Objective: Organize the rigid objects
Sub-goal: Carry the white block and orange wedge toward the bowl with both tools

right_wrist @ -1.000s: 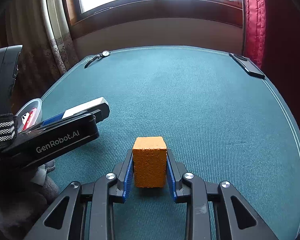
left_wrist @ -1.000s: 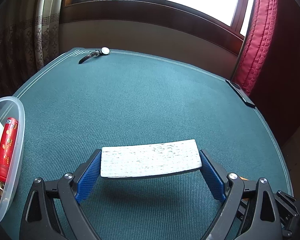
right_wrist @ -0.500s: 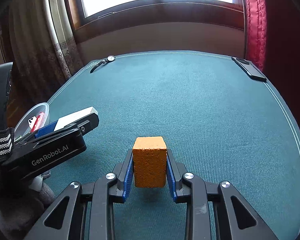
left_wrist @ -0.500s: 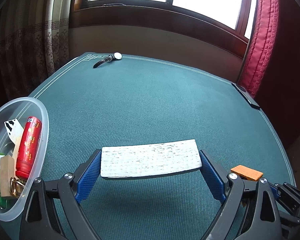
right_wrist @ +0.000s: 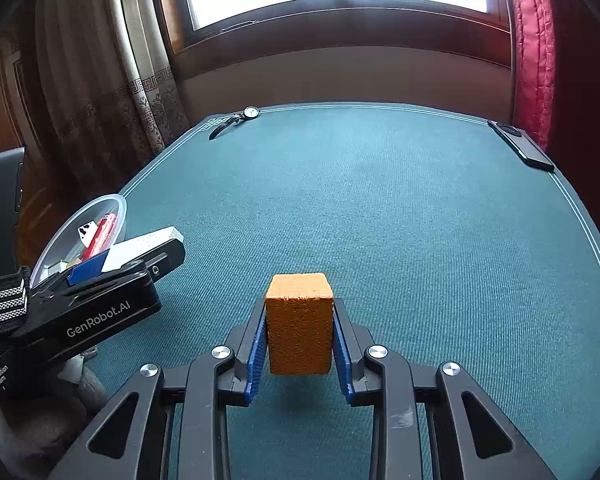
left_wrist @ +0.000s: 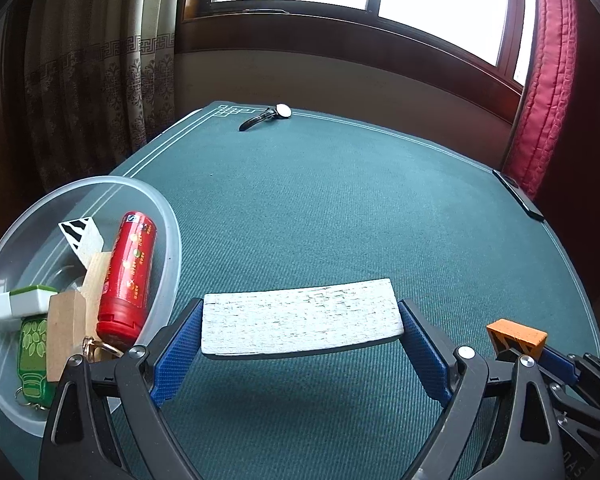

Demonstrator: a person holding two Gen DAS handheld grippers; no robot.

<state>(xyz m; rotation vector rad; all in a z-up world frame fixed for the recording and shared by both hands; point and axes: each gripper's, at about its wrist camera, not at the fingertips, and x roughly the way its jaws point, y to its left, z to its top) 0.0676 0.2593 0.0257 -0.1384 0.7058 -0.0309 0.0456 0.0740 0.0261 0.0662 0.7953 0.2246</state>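
Observation:
My left gripper (left_wrist: pixel 300 338) is shut on a flat white speckled block (left_wrist: pixel 300 316), held crosswise above the green table just right of a clear plastic bowl (left_wrist: pixel 168 224). Inside the bowl lie a red cylinder (left_wrist: pixel 128 276), a wooden piece (left_wrist: pixel 66 320), a green-white tile (left_wrist: pixel 30 300), a green keychain (left_wrist: pixel 32 352) and a striped card (left_wrist: pixel 80 234). My right gripper (right_wrist: pixel 300 344) is shut on an orange block (right_wrist: pixel 300 322), lifted off the cloth. The orange block (left_wrist: pixel 516 334) also shows at the left view's lower right. The left gripper (right_wrist: pixel 128 268) with its white block (right_wrist: pixel 144 246) appears at the right view's left.
A wristwatch (left_wrist: pixel 266 116) lies at the table's far left corner, also in the right view (right_wrist: pixel 236 118). A black phone (left_wrist: pixel 518 200) rests on the far right edge (right_wrist: pixel 520 144). Curtains hang left, a red one right. The bowl (right_wrist: pixel 80 232) sits at the table's left edge.
Both views have drawn back and turned left: the bowl has come much further into the left view. Both grippers keep their blocks.

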